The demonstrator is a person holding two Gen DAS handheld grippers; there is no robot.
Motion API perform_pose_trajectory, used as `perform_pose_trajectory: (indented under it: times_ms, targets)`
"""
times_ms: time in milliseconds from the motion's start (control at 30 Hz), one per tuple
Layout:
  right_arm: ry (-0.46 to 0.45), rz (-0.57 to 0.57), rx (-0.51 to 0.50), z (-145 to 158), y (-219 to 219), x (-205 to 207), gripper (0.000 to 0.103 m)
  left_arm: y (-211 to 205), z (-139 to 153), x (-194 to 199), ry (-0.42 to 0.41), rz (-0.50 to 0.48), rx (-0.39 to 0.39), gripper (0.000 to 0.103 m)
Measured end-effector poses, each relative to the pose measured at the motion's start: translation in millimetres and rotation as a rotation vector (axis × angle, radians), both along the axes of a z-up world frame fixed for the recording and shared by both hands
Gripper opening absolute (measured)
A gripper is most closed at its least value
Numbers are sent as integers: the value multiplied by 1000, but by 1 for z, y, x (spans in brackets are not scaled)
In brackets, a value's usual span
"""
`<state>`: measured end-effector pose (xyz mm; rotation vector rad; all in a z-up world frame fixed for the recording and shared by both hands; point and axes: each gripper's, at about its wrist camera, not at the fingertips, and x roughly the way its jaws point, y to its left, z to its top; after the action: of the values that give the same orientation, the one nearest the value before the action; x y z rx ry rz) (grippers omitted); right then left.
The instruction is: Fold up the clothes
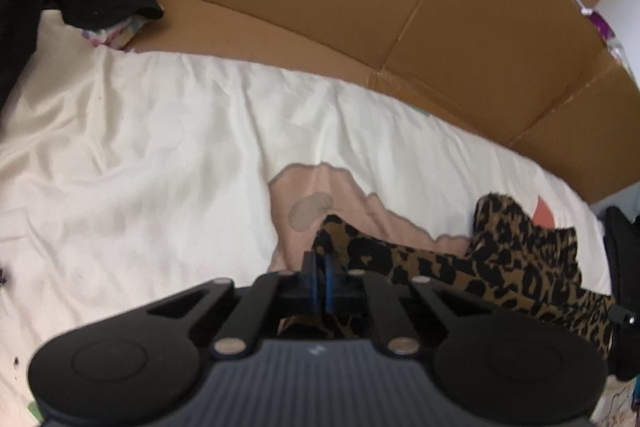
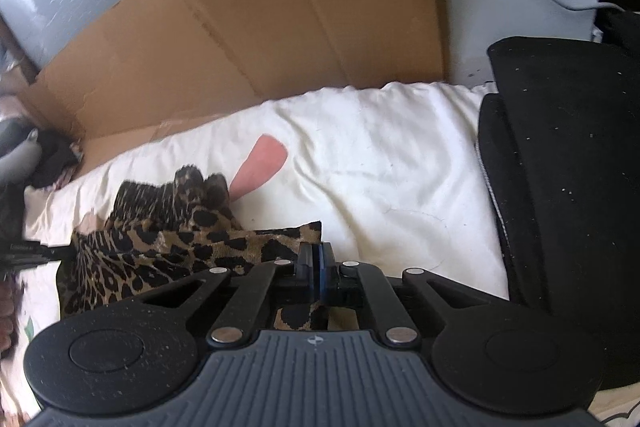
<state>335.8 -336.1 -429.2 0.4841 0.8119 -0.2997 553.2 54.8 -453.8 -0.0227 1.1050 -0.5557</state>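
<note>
Both sets of jaws are pinching shut on cloth: the left gripper (image 1: pixel 320 277) is clamping one edge of the leopard-print garment (image 1: pixel 520 259), the right gripper (image 2: pixel 316 267) another. The garment is sagging bunched between them on the white bedsheet (image 1: pixel 140 147), in front of the cardboard sheet (image 1: pixel 440 27) (a black pile (image 2: pixel 560 187) beside it). Seemingly a two-handed fold or spread-out; either needs edges held taut and level.

The left gripper (image 1: pixel 320 267) sits low at centre frame, jaws pressed together. The right gripper (image 2: pixel 316 259) matches, jaws likewise closed.
</note>
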Motion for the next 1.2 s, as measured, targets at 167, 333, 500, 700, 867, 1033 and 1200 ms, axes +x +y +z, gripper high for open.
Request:
perform_pose_trajectory:
  times_ms: [167,333,500,700,867,1033,1200]
  targets:
    - [12,-7,-10,-1,0,5,0,-3,2,1,-20,2,7,4]
    - [67,14,-7,-19,-1,20,1,-17,-4,-3,-54,-53,88,12]
    - [71,18,13,-18,0,18,18,-22,-6,-10,-90,-70,130,33]
    - [75,43,10,-21,3,18,39,-29,-10,-7,-95,-81,135,34]
    - [101,55,-9,-29,5,27,39,-37,-13,-11,-105,-122,141,34]
    - [130,54,-21,-38,7,33,40,-41,-19,-12,-108,-120,143,37]
    - [143,70,-51,-42,10,39,40,-45,-21,-12,-109,-134,146,37]
